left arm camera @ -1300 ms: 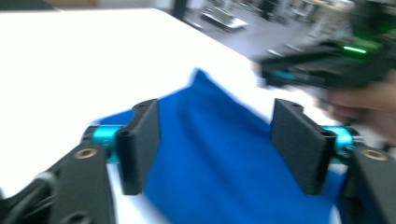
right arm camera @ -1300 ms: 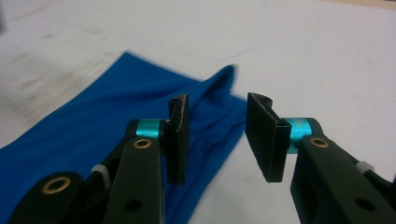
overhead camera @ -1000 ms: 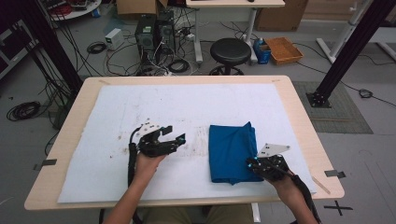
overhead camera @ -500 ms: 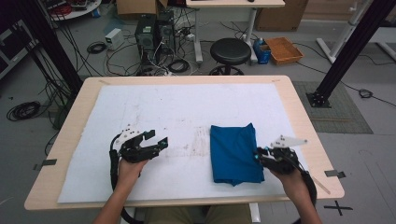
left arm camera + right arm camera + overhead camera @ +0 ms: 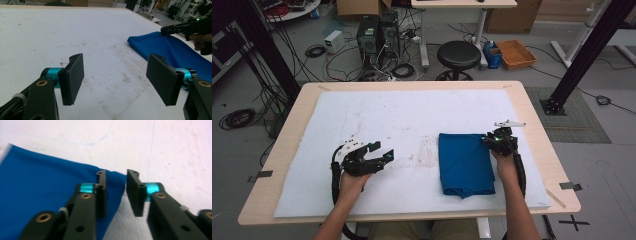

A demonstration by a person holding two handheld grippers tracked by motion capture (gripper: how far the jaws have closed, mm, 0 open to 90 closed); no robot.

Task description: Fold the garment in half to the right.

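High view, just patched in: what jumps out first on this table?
The folded blue cloth lies right of centre on the white mat, the one strong colour there. The right tongs sit at its far right corner, jaws slightly apart over the cloth's edge. The left tongs are wide open above bare, smudged mat, holding nothing.

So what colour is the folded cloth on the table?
Blue: the cloth shows best in the high view.
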